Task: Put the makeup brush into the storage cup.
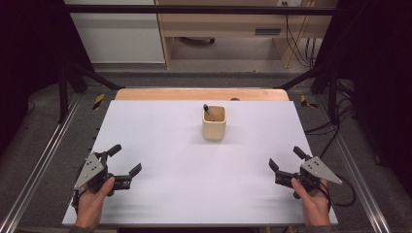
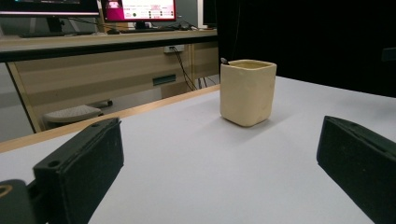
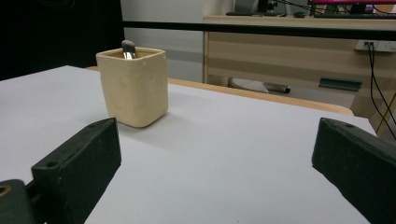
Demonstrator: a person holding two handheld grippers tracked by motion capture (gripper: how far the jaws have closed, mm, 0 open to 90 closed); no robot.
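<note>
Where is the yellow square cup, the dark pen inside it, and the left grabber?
Cream-yellow square ceramic cup (image 1: 214, 128): high view, front wall.
Dark pen in cup (image 1: 206, 108): high view, tip above rim.
Left gripper (image 1: 127, 160): high view, midway between its open black jaws.

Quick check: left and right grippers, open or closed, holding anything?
Left gripper: open, holding nothing, fingers wide apart.
Right gripper: open, holding nothing, fingers wide apart.

I see the cup (image 1: 214, 123) on the desk (image 1: 160, 145), ahead and between my left claw (image 1: 125, 161) and right claw (image 1: 286, 160), a pen (image 1: 207, 111) inside it.
</note>
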